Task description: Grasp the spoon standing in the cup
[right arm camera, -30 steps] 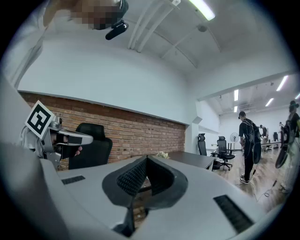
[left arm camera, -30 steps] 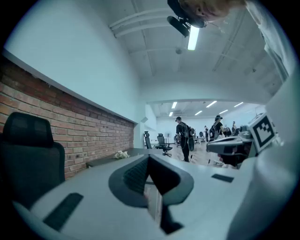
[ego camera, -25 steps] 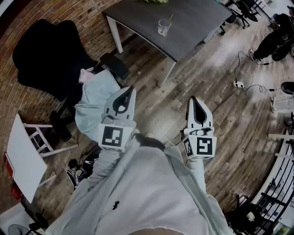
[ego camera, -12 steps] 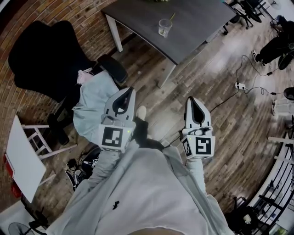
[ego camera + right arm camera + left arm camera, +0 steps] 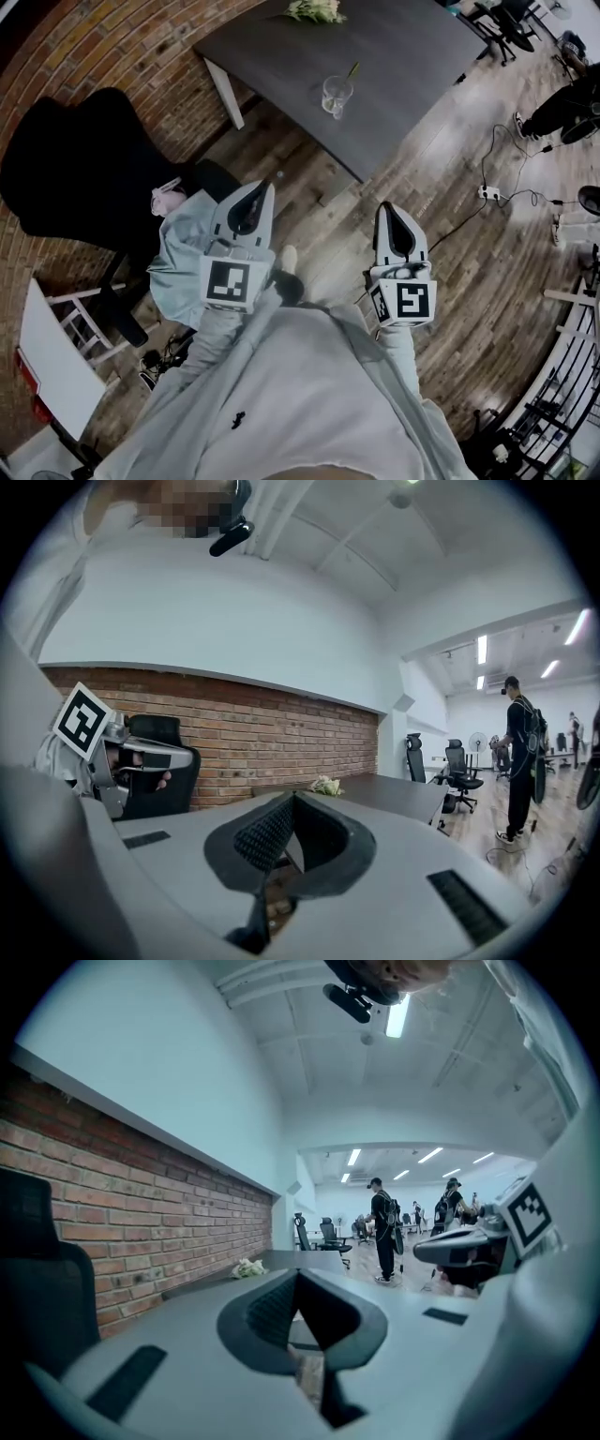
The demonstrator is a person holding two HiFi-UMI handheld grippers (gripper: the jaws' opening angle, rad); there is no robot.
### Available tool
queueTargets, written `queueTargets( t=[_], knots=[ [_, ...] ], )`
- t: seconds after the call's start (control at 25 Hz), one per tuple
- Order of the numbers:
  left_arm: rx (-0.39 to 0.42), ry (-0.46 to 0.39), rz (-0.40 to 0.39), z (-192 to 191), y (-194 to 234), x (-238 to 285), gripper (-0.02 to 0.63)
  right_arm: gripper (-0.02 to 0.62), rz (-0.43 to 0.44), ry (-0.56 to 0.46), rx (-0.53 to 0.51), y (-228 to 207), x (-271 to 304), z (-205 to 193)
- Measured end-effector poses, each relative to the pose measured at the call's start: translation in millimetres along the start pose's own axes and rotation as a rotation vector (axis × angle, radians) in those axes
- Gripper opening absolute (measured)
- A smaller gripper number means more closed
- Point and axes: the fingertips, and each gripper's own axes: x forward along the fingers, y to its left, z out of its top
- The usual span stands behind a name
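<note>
Glass cup (image 5: pixel 335 95): one unit, clear, standing upright on the dark grey table (image 5: pixel 281 56). It lies ahead of both claws and well apart from them, roughly between the lines along which their tips point.

Contents of the cup: one spoon (image 5: pixel 350 72). Its lower end sits inside the glass and its greenish handle rises above the rim. The long axis is tilted, not vertical: in the head view the handle leans away from the claws and toward the right claw's side. The bowl end is too small to make out through the glass.

Left gripper (image 5: pixel 265 187): jaws are closed tip to tip, with nothing between them. The tip points toward the near table edge.

Right gripper (image 5: pixel 383 206): jaws are fully closed and empty. It is held level with the left claw, and the two are apart.

Other items, counted:
- One bunch of white flowers (image 5: pixel 314 9) on the table, beyond the cup as seen from the claws.
- One black office chair (image 5: pixel 75 178), to the left of the left claw.
- One pale garment (image 5: pixel 187 248), just beside the left claw on the chair side.
</note>
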Motion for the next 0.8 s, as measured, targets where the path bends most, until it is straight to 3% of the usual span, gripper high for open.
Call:
queueTargets(
  t=[0.48,0.8],
  knots=[
    [-0.023,0.022,-0.039,-5.5,47.9,73.9,0.018,0.017,-0.036,0.025,0.037,-21.6,88.1,2.7],
    [-0.051,0.071,-0.05,-23.1,52.5,106.8,0.018,0.017,-0.018,0.049,0.038,-33.9,129.6,-5.2]
  ],
)
